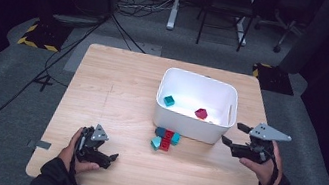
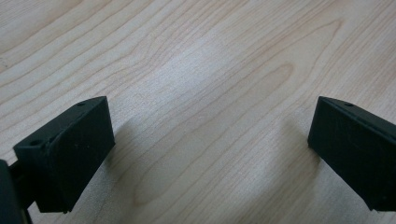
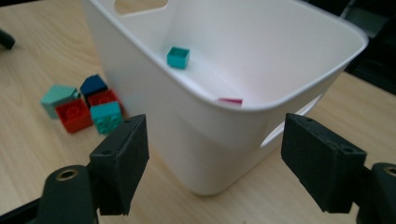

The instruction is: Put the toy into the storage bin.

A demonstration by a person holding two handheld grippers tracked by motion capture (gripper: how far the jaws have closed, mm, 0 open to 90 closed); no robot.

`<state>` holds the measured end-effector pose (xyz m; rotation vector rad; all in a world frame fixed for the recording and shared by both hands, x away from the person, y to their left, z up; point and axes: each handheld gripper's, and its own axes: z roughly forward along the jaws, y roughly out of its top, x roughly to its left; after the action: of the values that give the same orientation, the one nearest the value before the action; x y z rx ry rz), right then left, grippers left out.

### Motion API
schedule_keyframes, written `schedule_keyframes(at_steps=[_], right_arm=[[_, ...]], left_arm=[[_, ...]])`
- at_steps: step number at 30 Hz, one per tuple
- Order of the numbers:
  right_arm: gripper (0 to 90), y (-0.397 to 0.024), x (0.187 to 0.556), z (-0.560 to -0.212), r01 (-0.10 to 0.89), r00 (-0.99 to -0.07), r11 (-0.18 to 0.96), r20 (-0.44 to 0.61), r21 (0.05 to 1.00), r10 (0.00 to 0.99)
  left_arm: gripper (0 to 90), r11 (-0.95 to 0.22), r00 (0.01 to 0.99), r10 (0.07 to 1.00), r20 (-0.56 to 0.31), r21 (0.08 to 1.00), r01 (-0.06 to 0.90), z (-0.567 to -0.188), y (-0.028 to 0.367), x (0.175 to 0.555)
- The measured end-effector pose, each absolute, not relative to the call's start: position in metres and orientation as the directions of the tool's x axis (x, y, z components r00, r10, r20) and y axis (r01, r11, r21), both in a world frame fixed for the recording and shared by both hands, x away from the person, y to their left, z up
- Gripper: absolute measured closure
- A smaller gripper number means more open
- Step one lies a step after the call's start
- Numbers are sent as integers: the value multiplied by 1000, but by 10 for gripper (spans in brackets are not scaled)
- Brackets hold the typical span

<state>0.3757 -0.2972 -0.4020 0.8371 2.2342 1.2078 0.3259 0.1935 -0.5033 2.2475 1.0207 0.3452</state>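
Dark studio floor with cables surrounds a light wooden table (image 1: 116,94). White bin (image 1: 192,127) stands right of the table's centre; inside it a teal block (image 1: 169,100) lies at about 9 o'clock and a magenta block (image 1: 201,113) near the middle of the floor. Outside, a small cluster of loose bricks (image 1: 165,139) (teal, red, dark blue) touches or sits just beside the bin's near wall at 7 o'clock.

Right gripper (image 1: 236,137) hovers at the bin's 4 o'clock corner, jaws spread wide and empty; in its own view the bin's corner sits between the two pads (image 3: 122,163) without contact. Left gripper (image 1: 112,160) rests low at the table's 7 o'clock area, jaws released, nothing between them but bare wood.

Judgement: sorting bricks into the bin, two delivered, several outstanding. Current step reads as the gap between a drop and the next pick.

Next move calls for swinging the right gripper toward 9 o'clock, along the near wall, descending onto one brick of the cluster. Bricks are packed close, so jaw placement must isolate a single piece.
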Motion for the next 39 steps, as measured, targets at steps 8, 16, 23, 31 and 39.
schedule_keyframes(at_steps=[8,16,23,31,39], right_arm=[[260,-299,371,-458,382,-741,498,-63,779,668],[266,-300,369,-492,420,-756,512,-23,749,654],[269,-302,369,-502,430,-759,510,-7,745,651],[263,-301,368,-503,432,-754,501,-4,750,656],[260,-301,368,-503,433,-754,500,-3,750,657]], left_arm=[[46,-525,689,724,-11,640,562,-500,174,326],[46,-561,741,672,-14,643,521,-501,145,333],[47,-595,789,613,-19,647,478,-501,117,341],[77,-626,835,549,-25,650,431,-501,79,354],[77,-617,820,571,-31,643,454,-500,67,363]])
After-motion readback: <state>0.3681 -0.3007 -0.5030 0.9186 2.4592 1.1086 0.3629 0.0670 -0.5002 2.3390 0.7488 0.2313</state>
